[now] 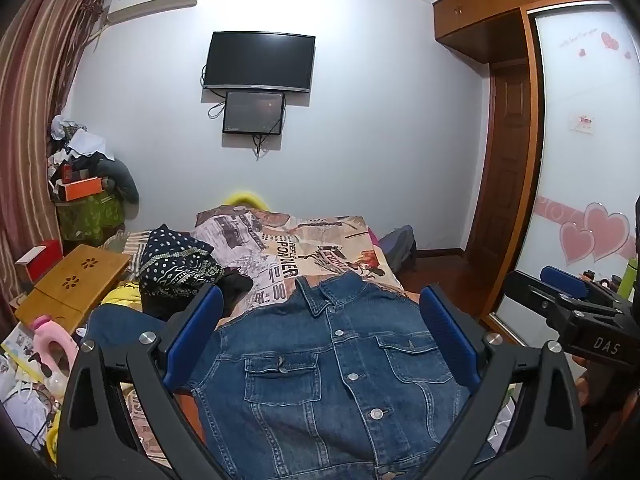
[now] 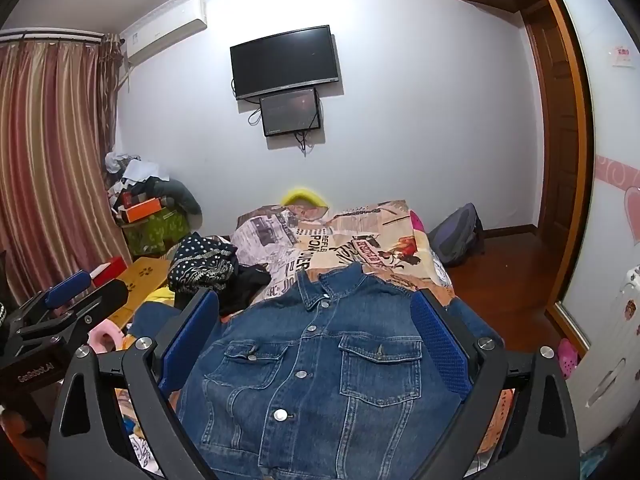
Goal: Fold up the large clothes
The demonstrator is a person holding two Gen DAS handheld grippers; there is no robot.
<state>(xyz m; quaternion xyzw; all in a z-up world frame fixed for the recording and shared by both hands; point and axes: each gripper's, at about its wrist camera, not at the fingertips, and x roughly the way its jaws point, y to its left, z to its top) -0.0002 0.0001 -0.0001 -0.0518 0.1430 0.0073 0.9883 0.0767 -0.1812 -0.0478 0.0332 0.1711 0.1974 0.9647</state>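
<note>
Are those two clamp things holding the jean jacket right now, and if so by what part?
Nothing is held. The left gripper and right gripper are both open above the denim jacket.

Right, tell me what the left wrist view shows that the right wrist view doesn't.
Only the left wrist view shows the big pink heart stickers on the wardrobe door and the green bottle. Only the right wrist view shows the full striped curtain and the pink slipper. Both share the buttoned denim jacket flat on the bed, the wall TV, and open fingers.
</note>
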